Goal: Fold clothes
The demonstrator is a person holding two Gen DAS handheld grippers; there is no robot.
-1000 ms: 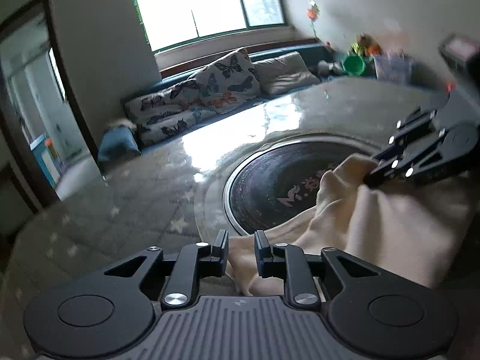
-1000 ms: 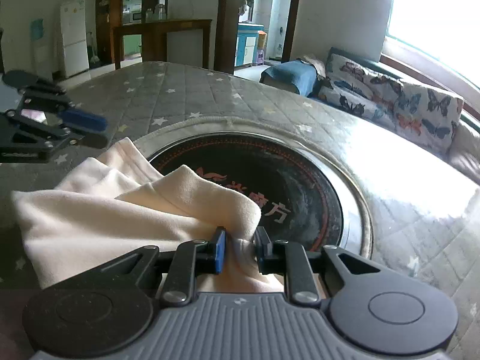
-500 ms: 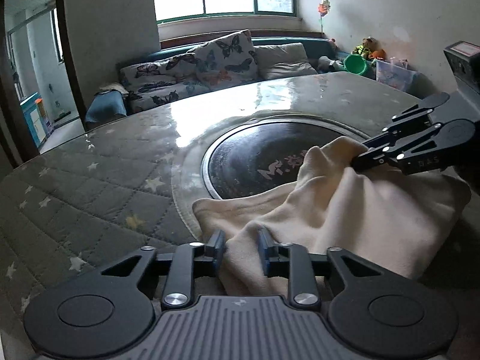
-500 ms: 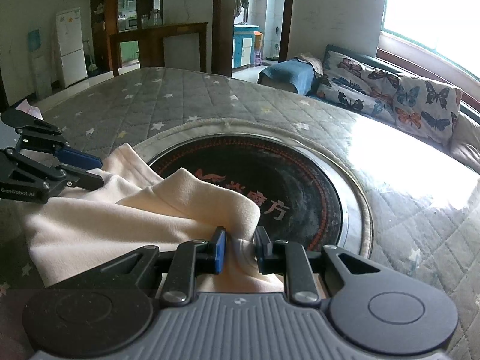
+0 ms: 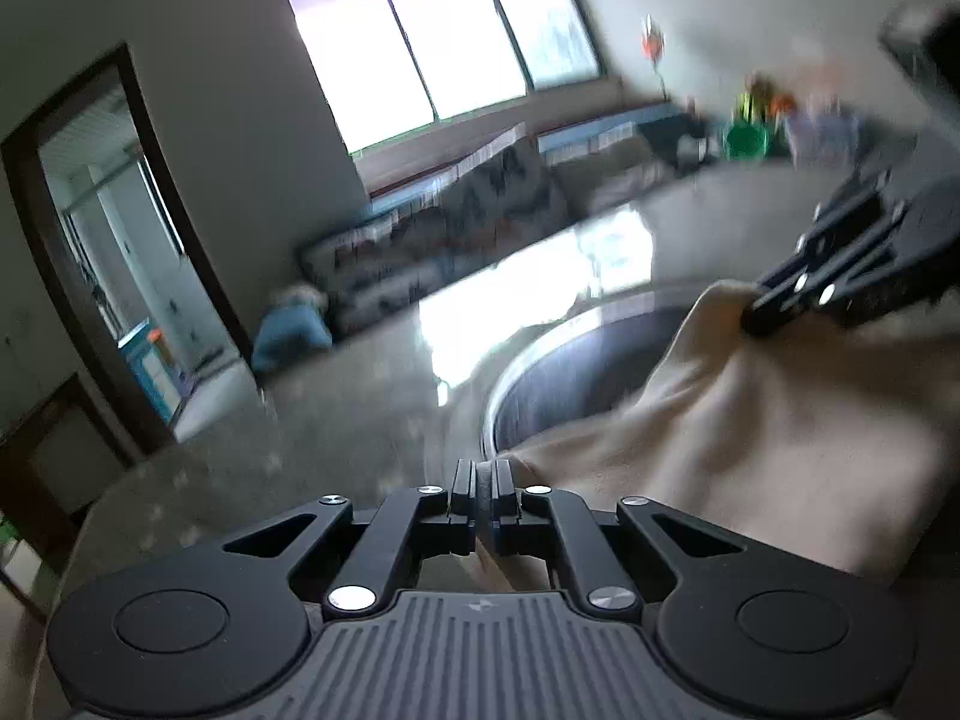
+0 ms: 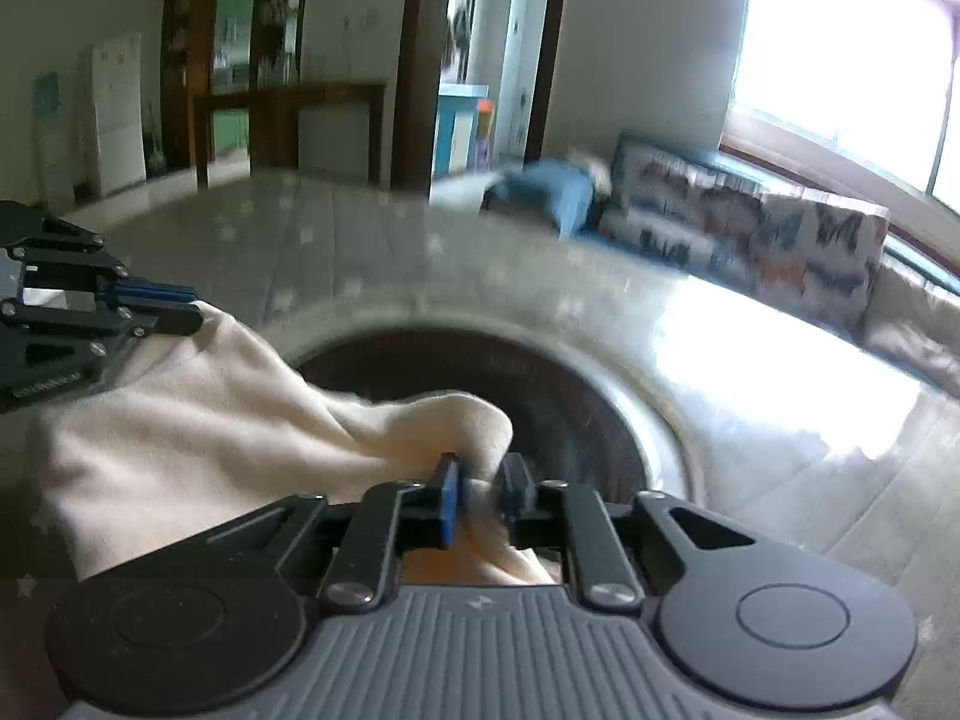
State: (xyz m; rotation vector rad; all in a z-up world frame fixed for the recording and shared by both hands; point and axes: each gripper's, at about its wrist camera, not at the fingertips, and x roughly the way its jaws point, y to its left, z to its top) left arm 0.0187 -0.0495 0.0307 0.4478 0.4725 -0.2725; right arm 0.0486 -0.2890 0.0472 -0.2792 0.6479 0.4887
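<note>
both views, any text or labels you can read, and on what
None can be read.
Left claw side: a pale printed line, too blurred.
Dark disc in the table: any print is smeared by motion or covered by the cloth.
Claw bases: a small logo mark, no letters.

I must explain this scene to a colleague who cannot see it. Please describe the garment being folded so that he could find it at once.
Start at the large round table with the grey star-patterned quilted cover and its dark circular centre plate. Across the near edge of that plate lies a cream, soft fleece-like garment, pinched by the left gripper and the right gripper. It is the only pale loose cloth there.
</note>
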